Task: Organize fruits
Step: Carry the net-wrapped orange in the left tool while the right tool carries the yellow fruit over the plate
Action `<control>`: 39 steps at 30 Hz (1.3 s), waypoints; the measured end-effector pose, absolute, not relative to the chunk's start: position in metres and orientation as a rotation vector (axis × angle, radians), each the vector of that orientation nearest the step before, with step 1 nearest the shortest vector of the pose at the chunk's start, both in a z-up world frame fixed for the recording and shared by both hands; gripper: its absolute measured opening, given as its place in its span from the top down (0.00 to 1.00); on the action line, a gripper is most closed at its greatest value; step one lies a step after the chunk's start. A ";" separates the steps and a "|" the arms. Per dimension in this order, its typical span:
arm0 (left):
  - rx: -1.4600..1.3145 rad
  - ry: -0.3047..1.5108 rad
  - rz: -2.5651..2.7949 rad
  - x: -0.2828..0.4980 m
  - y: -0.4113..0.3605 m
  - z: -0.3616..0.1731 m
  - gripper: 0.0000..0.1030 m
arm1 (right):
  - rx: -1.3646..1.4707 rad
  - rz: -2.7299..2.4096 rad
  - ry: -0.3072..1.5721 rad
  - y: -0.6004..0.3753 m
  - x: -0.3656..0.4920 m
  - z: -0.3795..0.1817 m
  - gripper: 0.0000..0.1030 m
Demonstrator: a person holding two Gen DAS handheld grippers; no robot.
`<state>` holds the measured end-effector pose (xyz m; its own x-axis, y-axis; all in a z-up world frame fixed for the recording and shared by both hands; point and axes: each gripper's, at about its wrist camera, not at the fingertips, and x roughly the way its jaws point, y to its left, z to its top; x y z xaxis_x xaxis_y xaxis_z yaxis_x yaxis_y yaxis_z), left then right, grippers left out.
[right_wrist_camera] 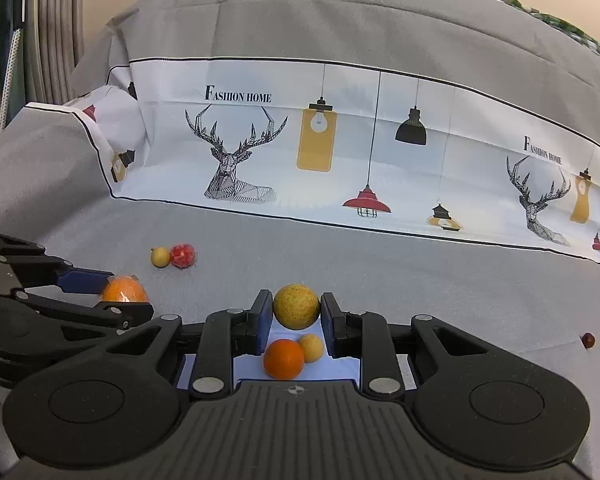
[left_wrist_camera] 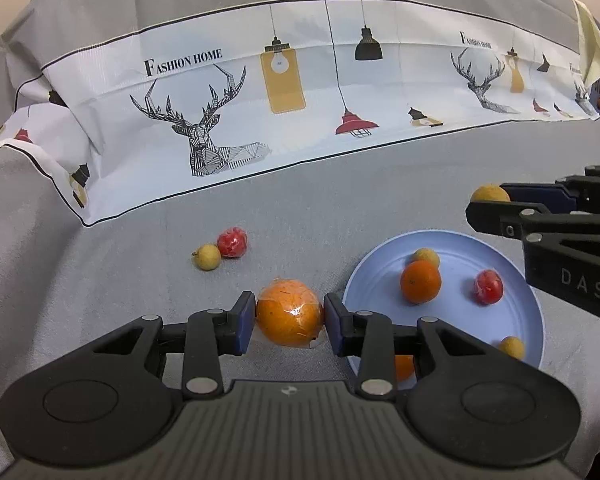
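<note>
A soft grey woven cloth (left_wrist_camera: 180, 208) covers the surface, with a smoother white printed band of deer and lamps (left_wrist_camera: 260, 92) along its far edge. The left tool (left_wrist_camera: 290, 320) has its blue pads pressed against both sides of a round orange wrapped in glossy crinkled film (left_wrist_camera: 290, 312), which sits just off the near-left rim of a smooth pale-blue round plate (left_wrist_camera: 380, 264). The right tool (right_wrist_camera: 296, 314) has its pads close on either side of a dull, speckled yellow ball-shaped fruit (right_wrist_camera: 296, 306) above the plate's far edge; contact is hard to confirm. Both fruits are near spheres, so no long axis shows. On the plate lie a bare orange (left_wrist_camera: 420, 282), a wrapped red fruit (left_wrist_camera: 488, 287) and two small yellow fruits (left_wrist_camera: 425, 257). A small yellow fruit (left_wrist_camera: 207, 257) touching a red wrapped one (left_wrist_camera: 232, 243) lies further left on the cloth.
</note>
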<state>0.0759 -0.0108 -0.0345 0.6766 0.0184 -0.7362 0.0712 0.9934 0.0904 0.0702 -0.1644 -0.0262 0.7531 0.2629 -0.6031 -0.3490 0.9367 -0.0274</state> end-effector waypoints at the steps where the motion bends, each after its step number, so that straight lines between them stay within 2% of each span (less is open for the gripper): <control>1: 0.113 0.822 -0.032 0.075 -0.011 -0.034 0.60 | -0.139 0.334 0.636 -0.165 0.070 -0.026 0.74; 16: 0.207 0.770 -0.086 0.067 -0.030 -0.033 0.60 | -0.136 0.321 0.642 -0.168 0.070 -0.026 0.74; 39: 0.151 0.750 -0.190 0.064 -0.036 -0.028 0.60 | -0.138 0.276 0.658 -0.171 0.074 -0.029 0.74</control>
<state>0.0644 -0.0365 -0.0285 0.7158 -0.1174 -0.6884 0.2248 0.9720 0.0679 0.0743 -0.1714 -0.0291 0.7565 0.2089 -0.6197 -0.2955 0.9545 -0.0390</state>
